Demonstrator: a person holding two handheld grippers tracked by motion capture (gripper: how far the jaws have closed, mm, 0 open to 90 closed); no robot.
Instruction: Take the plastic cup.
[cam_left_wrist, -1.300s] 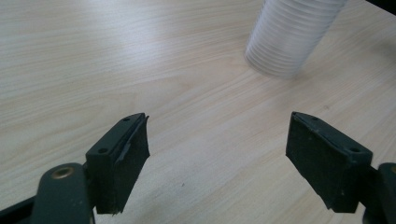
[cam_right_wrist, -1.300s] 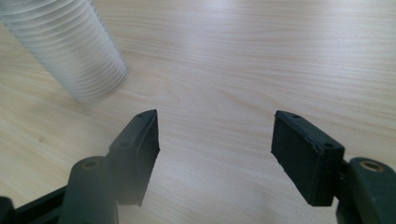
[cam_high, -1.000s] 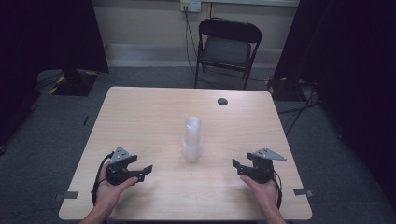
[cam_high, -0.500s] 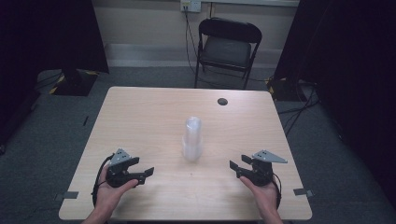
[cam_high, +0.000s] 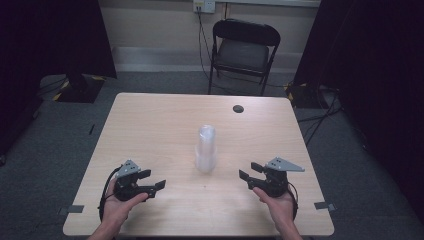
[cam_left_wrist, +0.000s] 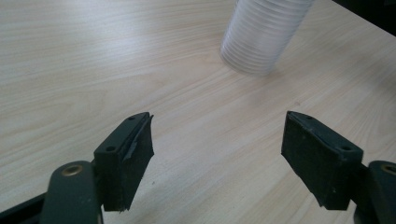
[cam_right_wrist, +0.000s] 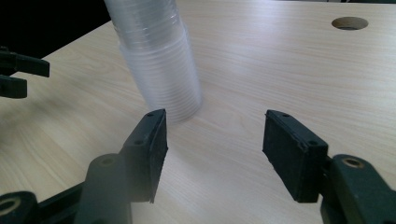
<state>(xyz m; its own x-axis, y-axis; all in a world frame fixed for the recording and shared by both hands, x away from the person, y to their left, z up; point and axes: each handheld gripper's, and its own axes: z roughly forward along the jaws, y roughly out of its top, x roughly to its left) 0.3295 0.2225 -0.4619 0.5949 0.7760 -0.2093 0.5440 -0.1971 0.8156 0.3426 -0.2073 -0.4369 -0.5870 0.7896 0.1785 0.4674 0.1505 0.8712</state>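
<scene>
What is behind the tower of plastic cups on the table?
Behind the cups the bare table runs on to a small round hole near its far edge. Past the table stands a black folding chair. The strip of tabletop right behind the stack is covered.

The table (cam_high: 150, 130) has a pale wood-grain laminate top, smooth with a low sheen. The stack of cups (cam_high: 205, 149) is clear, glossy plastic with fine ribbing. The right gripper (cam_right_wrist: 212, 144) and left gripper (cam_left_wrist: 217, 149) have matt black bodies; their pads look rubbery and dull. The chair (cam_high: 243, 50) is black, with a padded seat.
</scene>
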